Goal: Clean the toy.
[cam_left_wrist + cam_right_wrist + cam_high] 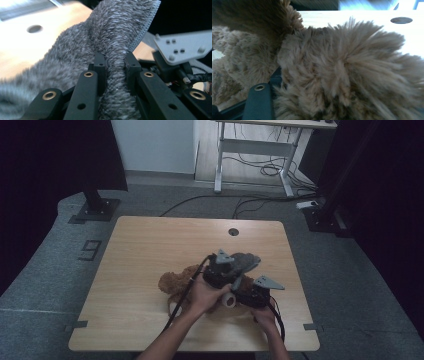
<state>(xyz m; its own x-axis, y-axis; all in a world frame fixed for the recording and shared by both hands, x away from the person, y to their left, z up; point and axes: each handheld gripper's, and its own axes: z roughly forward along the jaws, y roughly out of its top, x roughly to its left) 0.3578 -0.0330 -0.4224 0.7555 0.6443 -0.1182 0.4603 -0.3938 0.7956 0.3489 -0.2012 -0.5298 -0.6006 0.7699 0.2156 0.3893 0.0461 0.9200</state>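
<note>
The left gripper (pixel 113 66) pinches a fuzzy grey cloth (pixel 110 32), its stitched edge rising up and away over the table (pixel 150 250). The right gripper (pixel 252 296) is buried in a shaggy brown plush (pixel 342 72) lying crosswise near the table's front; whether its jaws are closed I cannot tell.

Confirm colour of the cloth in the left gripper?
Grey, fuzzy cloth, pinched in the left gripper; clearest in the left gripper view.

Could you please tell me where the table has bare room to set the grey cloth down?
The table's far strip around the round hole and its left side are bare. The near right is crowded: brown plush toy, grey cloth, left hand-held gripper and right hand-held gripper.
</note>
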